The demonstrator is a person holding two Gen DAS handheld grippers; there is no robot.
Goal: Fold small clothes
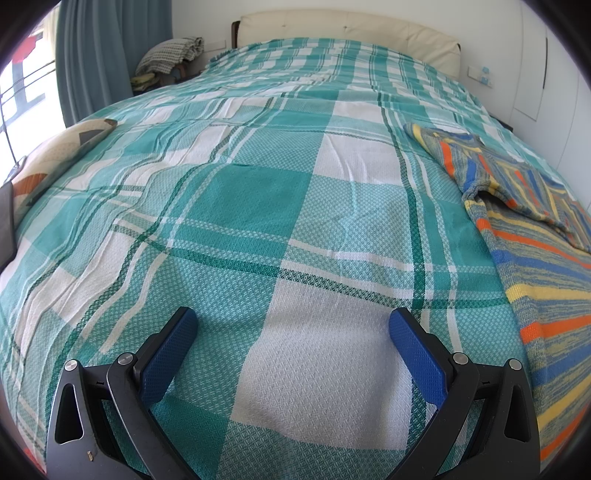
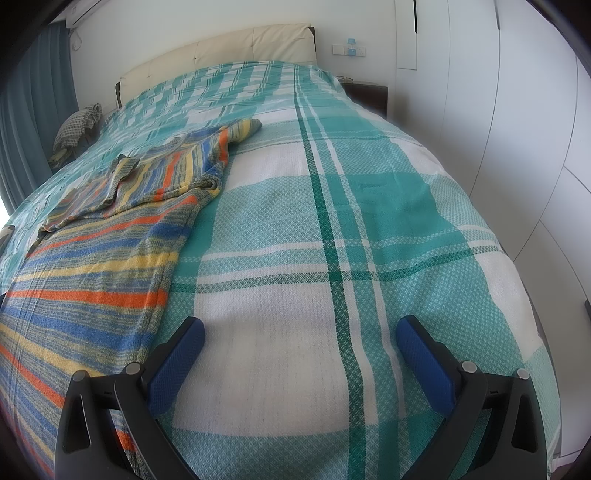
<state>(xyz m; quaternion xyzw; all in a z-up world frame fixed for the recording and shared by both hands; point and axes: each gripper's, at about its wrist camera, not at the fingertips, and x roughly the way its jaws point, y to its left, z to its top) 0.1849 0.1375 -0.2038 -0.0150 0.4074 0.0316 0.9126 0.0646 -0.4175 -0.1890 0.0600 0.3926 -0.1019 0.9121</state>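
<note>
While both grippers are hovering with fingers spread wide and holding nothing, a striped knit sweater (image 2: 110,236) is lying flat on a bed (image 2: 369,206), one sleeve folded across its body. From the right wrist view, the right gripper (image 2: 300,339) is hanging over bare bedspread just beside the sweater's right side, and the bed's right edge is dropping away toward white cabinet doors (image 2: 517,122) and a dark nightstand (image 2: 369,92). Only the left wrist view is showing the bed's left edge, where a patterned pillow (image 1: 62,151) is resting near a window (image 1: 18,92) and teal curtains (image 1: 110,48). There the left gripper (image 1: 293,325) is sitting above open checked cloth, the sweater (image 1: 535,258) well off to its right. Between the sweater and the cream padded headboard (image 1: 351,29), woven teal-and-white plaid is stretching wide and lightly creased. Blue textured pads (image 1: 170,354) are lining the black fingers. A folded checked blanket (image 1: 170,55) is sitting heaped beside the head of the bed.
</note>
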